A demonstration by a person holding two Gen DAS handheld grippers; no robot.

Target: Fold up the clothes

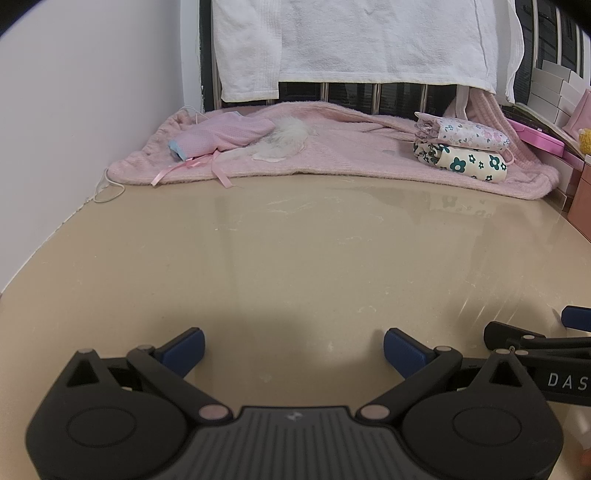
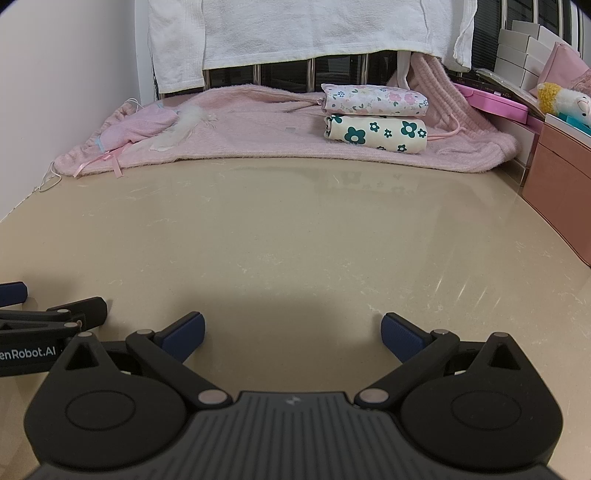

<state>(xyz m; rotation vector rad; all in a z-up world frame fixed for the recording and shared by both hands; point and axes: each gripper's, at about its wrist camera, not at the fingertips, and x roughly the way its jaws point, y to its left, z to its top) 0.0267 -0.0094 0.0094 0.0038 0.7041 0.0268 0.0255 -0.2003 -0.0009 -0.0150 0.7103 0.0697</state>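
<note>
Both tongs are hovering wide open and empty over the bare front of the beige counter (image 2: 295,236).

The left tongs (image 1: 293,349) and right tongs (image 2: 293,334) are sitting side by side, each gripping nothing, well apart from the clothes. At the back, a pink blanket (image 2: 258,140) is lying spread across the counter, and two folded floral garments are resting on it in a stack: the pale pink-flowered one (image 2: 375,99) lying on top of the cream one with dark green flowers (image 2: 376,134). An unfolded pink mesh garment (image 1: 221,137) with ribbons is lying crumpled at the blanket's left end, touching a white fluffy piece (image 1: 284,142). A white towel (image 2: 314,29) is hanging behind. On the right, a pink box (image 2: 557,173) is standing beside the blanket, with white boxes (image 2: 521,55) stacked behind and a plush toy (image 2: 565,101) sitting above it.
</note>
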